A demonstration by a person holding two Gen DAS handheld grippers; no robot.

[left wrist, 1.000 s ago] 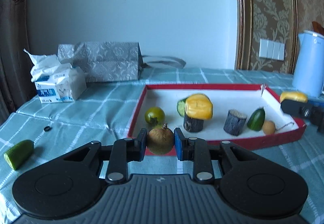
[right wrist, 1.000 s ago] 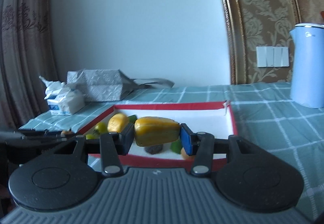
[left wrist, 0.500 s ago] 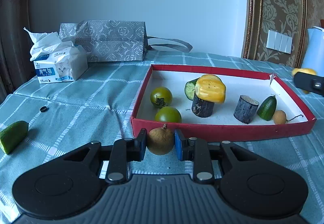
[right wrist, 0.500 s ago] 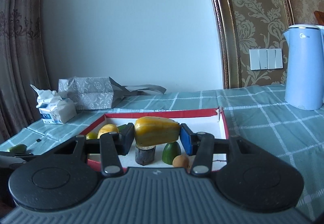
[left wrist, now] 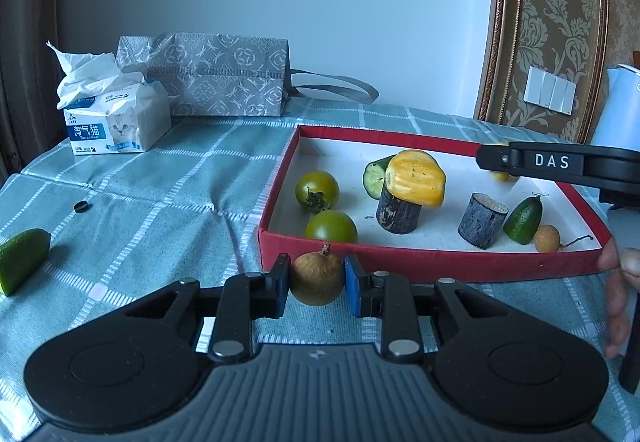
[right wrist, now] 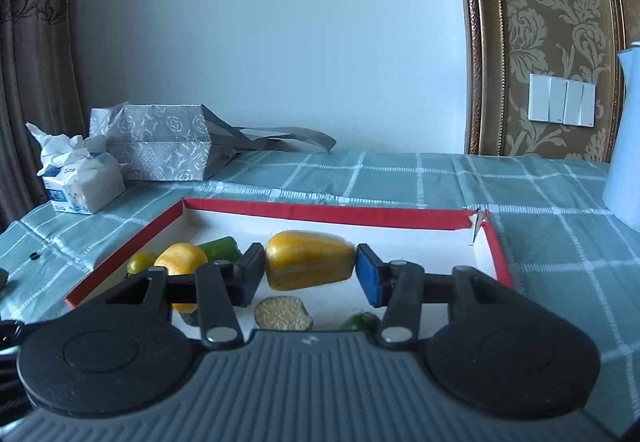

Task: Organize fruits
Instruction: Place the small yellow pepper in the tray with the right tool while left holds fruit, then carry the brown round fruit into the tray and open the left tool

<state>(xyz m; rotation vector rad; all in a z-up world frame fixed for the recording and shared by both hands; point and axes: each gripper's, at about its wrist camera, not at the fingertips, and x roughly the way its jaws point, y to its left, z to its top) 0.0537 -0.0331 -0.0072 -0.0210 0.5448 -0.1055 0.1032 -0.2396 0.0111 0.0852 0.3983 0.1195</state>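
Note:
My left gripper [left wrist: 316, 278] is shut on a round brown fruit [left wrist: 316, 280] with a short stem, held just in front of the near wall of the red tray [left wrist: 420, 264]. My right gripper [right wrist: 310, 268] holds a long yellow fruit [right wrist: 310, 260] over the tray's white floor, above a dark cut stump [right wrist: 282, 314]. Its jaws are opening, though both pads still touch the fruit. The tray holds two green tomatoes [left wrist: 317, 190], another yellow fruit [left wrist: 416, 178] resting on a stump, a cucumber piece [left wrist: 374, 176], a second stump [left wrist: 482, 220], a green piece [left wrist: 523, 220] and a small tan fruit [left wrist: 547, 238].
A green fruit piece [left wrist: 22, 260] and a small black ring [left wrist: 81, 206] lie on the checked cloth at the left. A tissue pack [left wrist: 114, 114] and a grey bag [left wrist: 216, 76] stand at the back. A blue kettle [right wrist: 626, 146] stands at the right. A person's fingers [left wrist: 616, 282] show at the tray's near right corner.
My right gripper has moved forward over the tray with the yellow fruit, and its finger now reaches across the tray's far right in the left wrist view. The left gripper keeps its grip.

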